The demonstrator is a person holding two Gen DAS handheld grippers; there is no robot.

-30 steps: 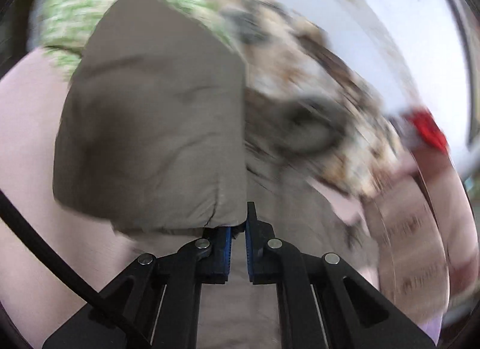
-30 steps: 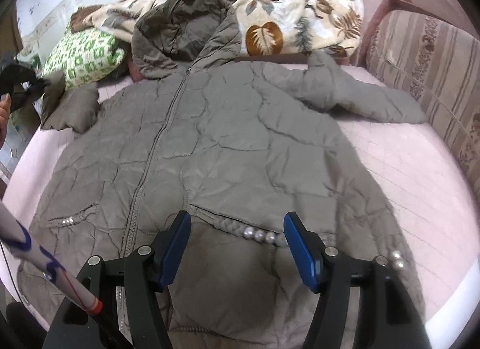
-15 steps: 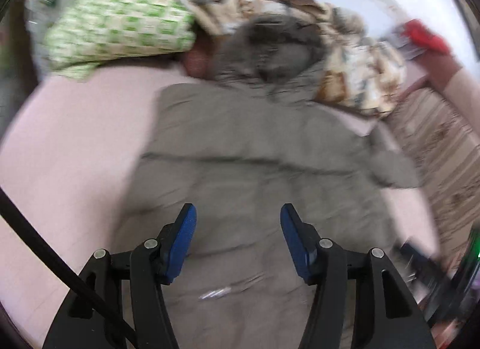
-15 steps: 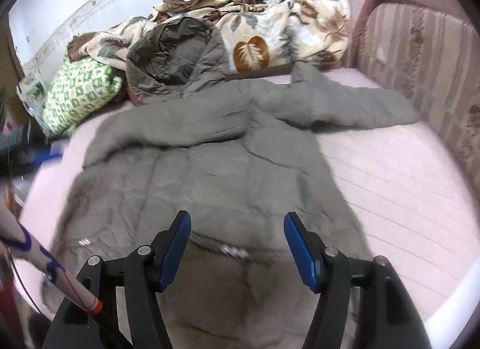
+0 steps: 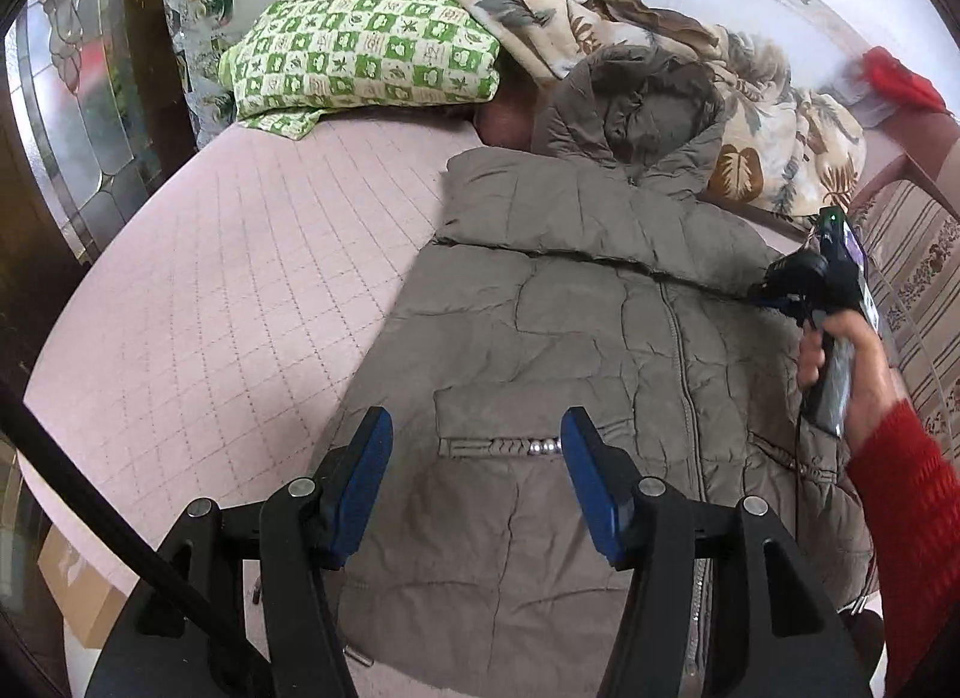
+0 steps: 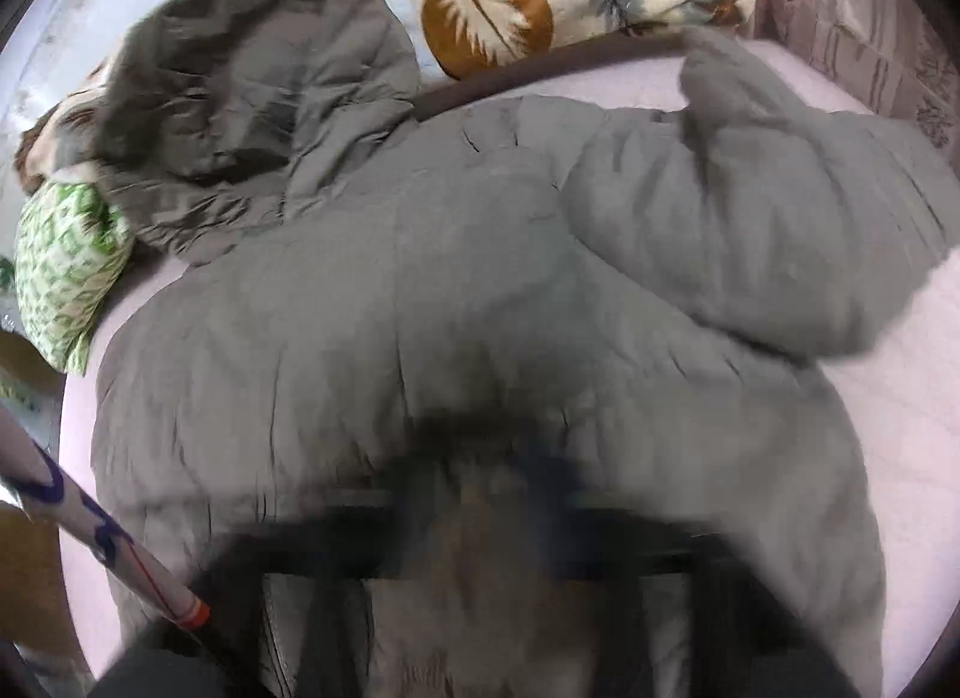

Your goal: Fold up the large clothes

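A pink quilted mattress [image 5: 228, 290] carries everything. Most of its middle and right side is covered by a large grey-brown padded coat [image 5: 576, 338], front up, zipper running down its length. The hood [image 5: 630, 104] lies toward the head of the mattress, against a leaf-patterned blanket [image 5: 774, 134] heaped along the far edge. The coat's left sleeve [image 5: 576, 212] is folded across the chest. In the right wrist view the other sleeve [image 6: 780, 230] lies out toward the right edge of the mattress, beside a striped upholstered side [image 5: 918, 278].

At the far left corner sits a green-and-white checked pillow [image 5: 366, 56]. No brand, label or readable writing shows on any of it.

The left gripper [image 5: 474, 482] hovers over the lower left front of the coat, its blue pads [image 5: 369, 476] apart with nothing between them; a pocket trimmed with silver beads [image 5: 510, 447] lies just beyond.

The right gripper [image 5: 774, 293] is in a hand [image 5: 852, 362] with a red sleeve [image 5: 912, 524], its tip down at the cuff of the folded sleeve near the zipper. In its own view it is blurred dark, its fingers drawn together; whether fabric is caught in them cannot be told.
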